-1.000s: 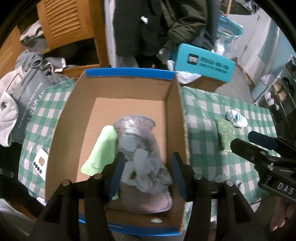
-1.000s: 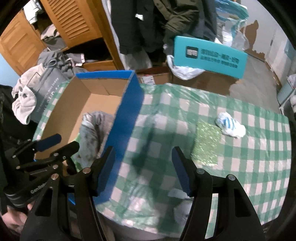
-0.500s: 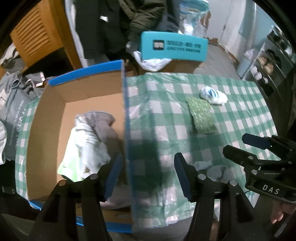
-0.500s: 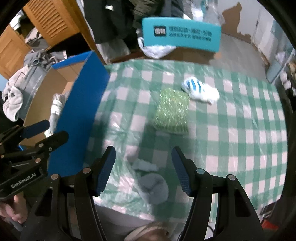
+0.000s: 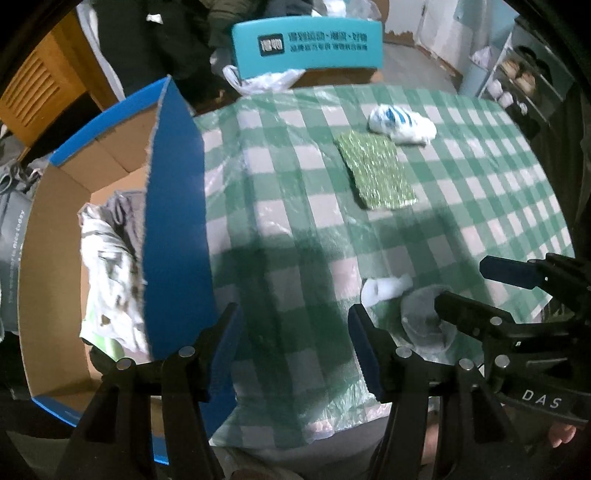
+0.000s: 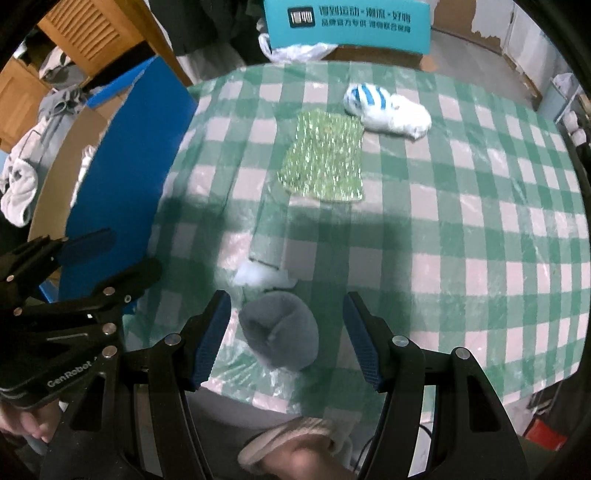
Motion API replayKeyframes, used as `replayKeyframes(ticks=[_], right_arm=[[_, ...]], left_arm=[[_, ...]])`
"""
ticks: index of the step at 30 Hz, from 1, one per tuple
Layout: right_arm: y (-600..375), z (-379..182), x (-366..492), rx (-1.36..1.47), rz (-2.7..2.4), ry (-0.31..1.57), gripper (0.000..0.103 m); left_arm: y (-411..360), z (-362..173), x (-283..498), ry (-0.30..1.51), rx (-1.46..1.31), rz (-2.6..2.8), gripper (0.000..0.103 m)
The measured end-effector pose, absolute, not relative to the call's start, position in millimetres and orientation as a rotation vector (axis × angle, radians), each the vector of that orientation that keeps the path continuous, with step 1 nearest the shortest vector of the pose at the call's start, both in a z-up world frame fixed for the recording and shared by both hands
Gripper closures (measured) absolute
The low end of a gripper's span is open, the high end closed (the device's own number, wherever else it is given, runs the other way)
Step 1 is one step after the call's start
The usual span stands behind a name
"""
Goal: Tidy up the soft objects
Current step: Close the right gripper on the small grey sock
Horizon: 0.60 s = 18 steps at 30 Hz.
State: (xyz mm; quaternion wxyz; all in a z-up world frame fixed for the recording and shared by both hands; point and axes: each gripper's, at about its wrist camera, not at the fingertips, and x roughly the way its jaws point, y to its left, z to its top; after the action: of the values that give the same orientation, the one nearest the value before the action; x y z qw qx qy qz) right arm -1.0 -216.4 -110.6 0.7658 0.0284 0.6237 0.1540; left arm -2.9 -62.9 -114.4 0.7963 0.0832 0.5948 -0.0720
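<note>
A grey rolled sock [image 6: 279,334] lies near the table's front edge, between the open fingers of my right gripper [image 6: 286,332]; it also shows in the left wrist view [image 5: 424,325]. A small white piece [image 6: 264,277] lies just beyond it. A green sparkly cloth [image 6: 323,162] and a white-and-blue striped sock [image 6: 384,110] lie farther back. The blue-sided cardboard box [image 5: 173,229] at the left holds grey and white soft items [image 5: 110,258]. My left gripper [image 5: 295,347] is open and empty over the tablecloth beside the box wall.
The table has a green-and-white checked cloth [image 6: 461,229] under clear plastic. A teal box [image 6: 347,22] stands behind the table. Wooden cabinets [image 6: 92,29] and piled clothes [image 6: 22,181] are at the left. A slippered foot [image 6: 291,446] shows below the front edge.
Both grippers have moved right, away from the box. The left one left the box interior and is over the cloth. The right one has come down around the grey sock.
</note>
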Motion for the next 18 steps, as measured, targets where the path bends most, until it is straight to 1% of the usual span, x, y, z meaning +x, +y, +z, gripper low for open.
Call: replayKeyframes(ticks=[7, 11, 13, 14, 15, 16, 18], right_arm=[[-209.6, -131.5, -2.6, 0.056, 0.344, 1.409, 0.039], [-211.1, -140.2, -2.0, 0.079, 0.341, 1.429, 0.039], [-211.3, -142.9, -3.1, 0.091, 0.349, 1.436, 0.041], [-211.3, -144.1, -3.6, 0.099, 0.355, 1.439, 0.048], [-211.3, -146.1, -4.2, 0.111, 0.367, 1.447, 0.053], [-210.7, -148.0, -4.9, 0.124, 0.380, 1.455, 0.061], [-208.7, -149.3, -6.9, 0.125, 0.389, 1.460, 0.068]], left_arm=[[-70.7, -126.7, -7.4, 1.286, 0.272, -0.133, 0.041], [-71.5, -126.3, -7.9, 1.284, 0.280, -0.135, 0.041], [-71.6, -126.3, -7.3, 1.286, 0.278, -0.134, 0.040], [-71.9, -125.8, -7.3, 1.287, 0.274, -0.139, 0.039], [-72.1, -125.9, -7.3, 1.288, 0.268, -0.145, 0.037], [-72.0, -125.9, -7.4, 1.289, 0.263, -0.150, 0.035], [-75.9, -126.6, -6.7, 1.287, 0.268, -0.161, 0.035]])
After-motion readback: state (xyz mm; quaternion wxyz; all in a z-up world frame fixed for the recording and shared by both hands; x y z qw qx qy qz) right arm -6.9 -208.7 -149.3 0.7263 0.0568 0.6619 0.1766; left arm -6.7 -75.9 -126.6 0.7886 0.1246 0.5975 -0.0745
